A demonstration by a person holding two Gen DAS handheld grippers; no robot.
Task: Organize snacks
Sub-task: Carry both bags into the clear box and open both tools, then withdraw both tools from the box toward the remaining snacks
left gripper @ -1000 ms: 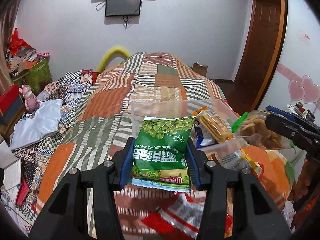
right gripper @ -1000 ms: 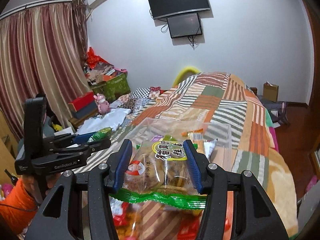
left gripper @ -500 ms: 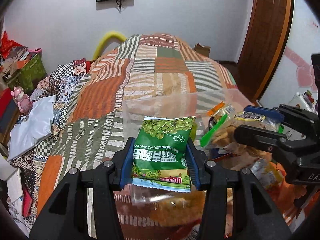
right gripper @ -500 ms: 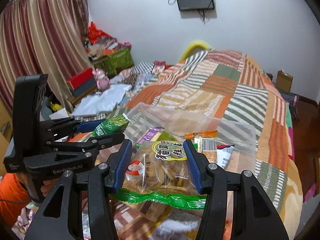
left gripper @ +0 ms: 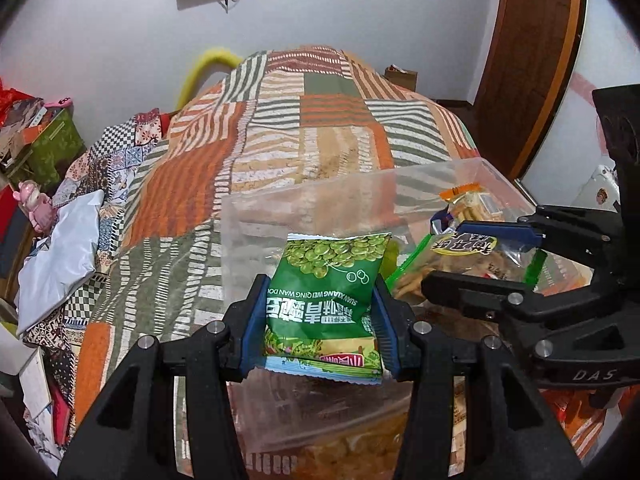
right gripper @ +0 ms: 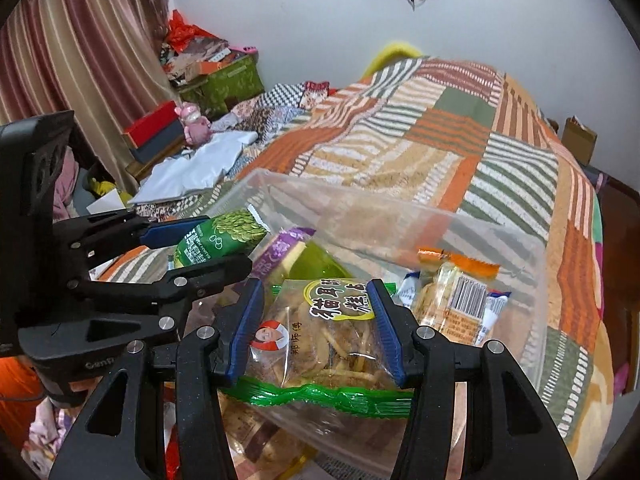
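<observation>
While the left wrist view looks forward along its own fingers, the left tool (left gripper: 322, 312) is clamped on a green pea snack bag (left gripper: 326, 300), pads pressing both side edges, and holds it above the near wall of a clear plastic bin (left gripper: 280, 216) that sits on the patchwork bed (left gripper: 320, 120). Inside the bin, toward its far right corner, lies an orange-topped cracker pack (left gripper: 472, 202); the right tool enters from the right of this view. Loose snack packets show below the bin's near side, too blurred to identify. Seen from the right wrist view, the right tool (right gripper: 316, 328) is clamped on a clear bag of fried crisps (right gripper: 328, 344) with a green bottom seal, held over the bin's interior. Already in the bin are a purple packet (right gripper: 286, 248) and a blue-and-white sachet (right gripper: 494, 312). Judged status: partly complete. Several snacks are binned, two are held over the bin and not yet released, and more appear to remain outside.
</observation>
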